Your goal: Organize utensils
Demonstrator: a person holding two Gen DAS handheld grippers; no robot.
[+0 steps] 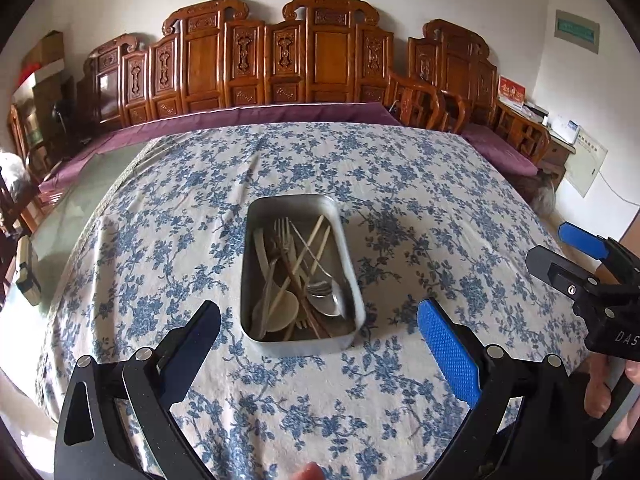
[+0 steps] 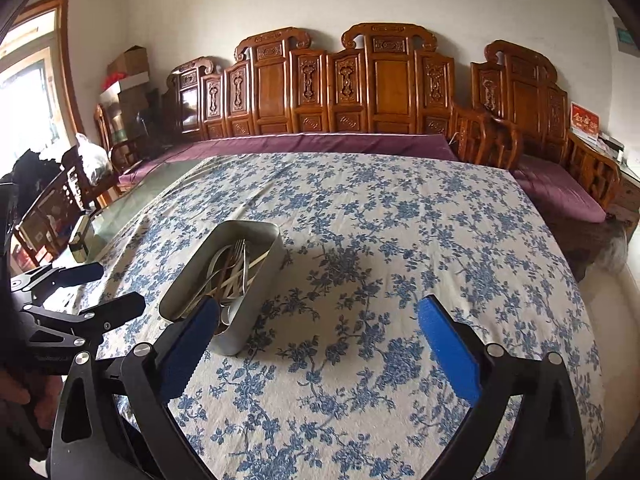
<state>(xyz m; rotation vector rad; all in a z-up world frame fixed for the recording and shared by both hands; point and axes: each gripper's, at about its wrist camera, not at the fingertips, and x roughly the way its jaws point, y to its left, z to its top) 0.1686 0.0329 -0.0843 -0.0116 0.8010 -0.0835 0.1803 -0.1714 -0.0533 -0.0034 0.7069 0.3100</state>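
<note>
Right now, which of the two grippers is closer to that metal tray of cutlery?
The left gripper: the metal tray lies straight ahead between its open fingers. The right gripper sits off to the tray's right.

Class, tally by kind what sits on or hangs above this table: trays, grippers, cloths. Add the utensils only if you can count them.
metal tray: 1
grippers: 2, left gripper and right gripper, both open
tablecloth: 1
utensils: heaped in the tray, too tangled to count
Total: 4, utensils aside

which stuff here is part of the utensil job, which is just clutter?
Job:
- metal tray
- forks, spoons, chopsticks in it
- left hand-held gripper, right hand-held gripper, both open

Clutter:
- small box at the table edge
- floral tablecloth
- carved bench
</note>
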